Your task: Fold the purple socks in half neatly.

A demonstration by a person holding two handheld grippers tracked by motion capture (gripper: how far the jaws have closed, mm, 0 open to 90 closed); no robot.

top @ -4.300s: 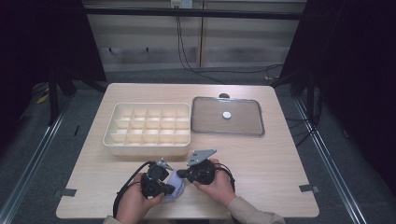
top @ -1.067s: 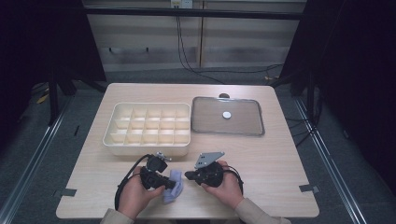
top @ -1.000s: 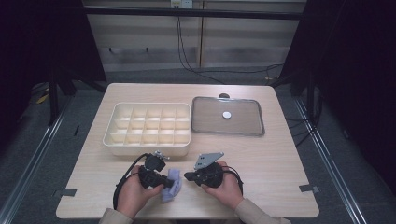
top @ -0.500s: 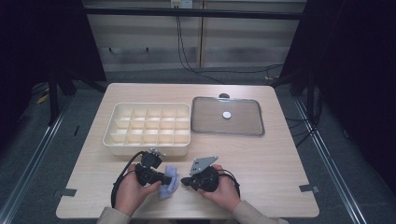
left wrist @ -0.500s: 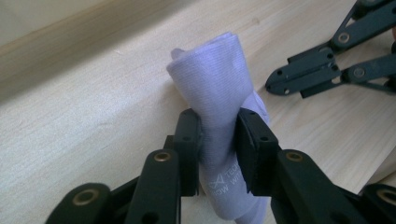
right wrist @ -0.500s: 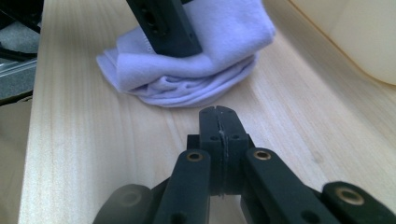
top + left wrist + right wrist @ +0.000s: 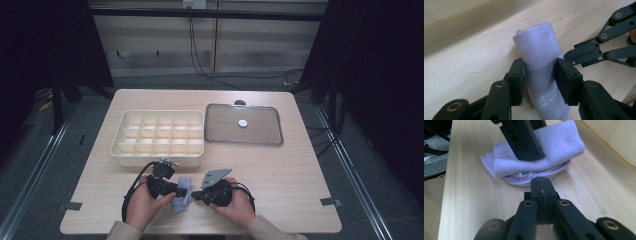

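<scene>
A rolled lavender cloth (image 7: 180,202) with white printed lettering lies on the wooden table near its front edge. My left gripper (image 7: 182,191) is shut on the cloth (image 7: 537,50), one pad pressing each side of the roll. My right gripper (image 7: 194,195) is shut with nothing in it, and its tip (image 7: 541,182) rests on the table just short of the cloth (image 7: 564,143). In the left gripper view, the right gripper (image 7: 570,55) sits beside the roll at the right. The left gripper's jaw (image 7: 522,142) covers part of the cloth in the right gripper view.
A cream box (image 7: 160,159) with several empty compartments stands just beyond the hands. To its right lies a clear flat lid (image 7: 272,141) with a white knob (image 7: 243,123). Cables trail from both grippers. Bare tabletop lies to the right.
Both hands have drifted slightly toward the table's front edge. The cloth has shifted a little left with the left gripper. The right gripper's tip stays close beside it.
</scene>
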